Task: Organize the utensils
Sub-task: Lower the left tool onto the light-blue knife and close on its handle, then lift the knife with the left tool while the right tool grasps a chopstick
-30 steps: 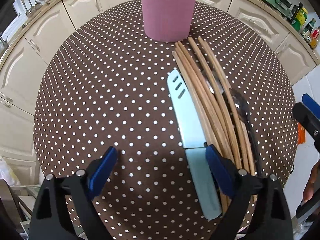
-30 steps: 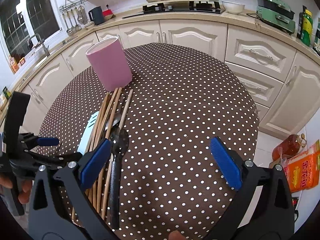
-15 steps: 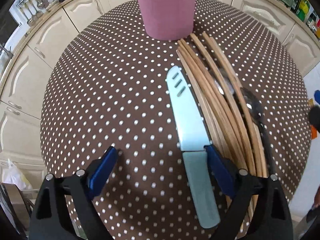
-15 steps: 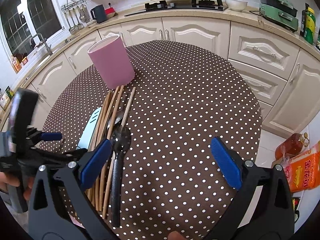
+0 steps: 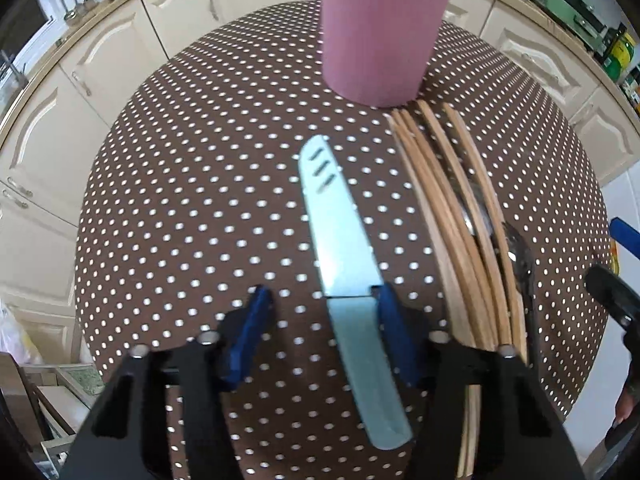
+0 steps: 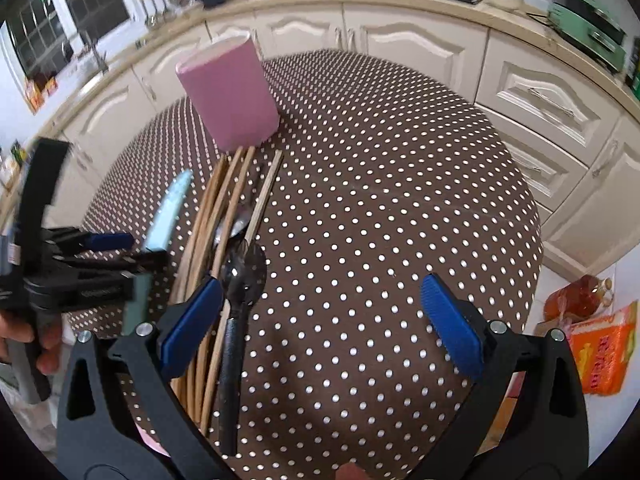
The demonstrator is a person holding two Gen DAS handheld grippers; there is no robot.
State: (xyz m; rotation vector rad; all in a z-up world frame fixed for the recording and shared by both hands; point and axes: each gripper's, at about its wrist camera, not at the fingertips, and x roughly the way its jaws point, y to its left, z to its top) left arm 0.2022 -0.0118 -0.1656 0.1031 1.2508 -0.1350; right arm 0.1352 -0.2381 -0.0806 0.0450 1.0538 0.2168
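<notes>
**Left tongs narrow around the knife handle**

Since the earlier frame the left tongs (image 5: 322, 312) have been closing, and the knife (image 5: 340, 240) has come away from the bundle of wooden chopsticks (image 5: 444, 216) it lay against; a strip of dotted cloth now shows between them. Its pale teal handle sits between the two blue pads. The right-hand pad (image 5: 394, 330) is against the handle's side, while the left-hand pad (image 5: 250, 334) stands off with cloth visible in the gap, so the tongs are half-closed around the handle and not yet pinching it.

Taking the pink cup (image 5: 384, 28) as the landmark: it stands upright at the far side of the round bench (image 5: 168, 184), which wears a brown cloth with white dots. The knife lies on the near side of the cup, blade tip toward it. The chopsticks fan out from the cup's foot toward the camera, their far tips just beside its base. A metal spoon (image 6: 234, 226) lies among the sticks, and a black-handled spoon (image 6: 240, 280) lies on their outer side, farther from the cup.

The right tongs (image 6: 320, 316) are spread wide and hold nothing; their left pad hangs over the chopsticks beside the black spoon. A hand (image 6: 28, 340) grips the left tool at the left edge of the right wrist view.
</notes>
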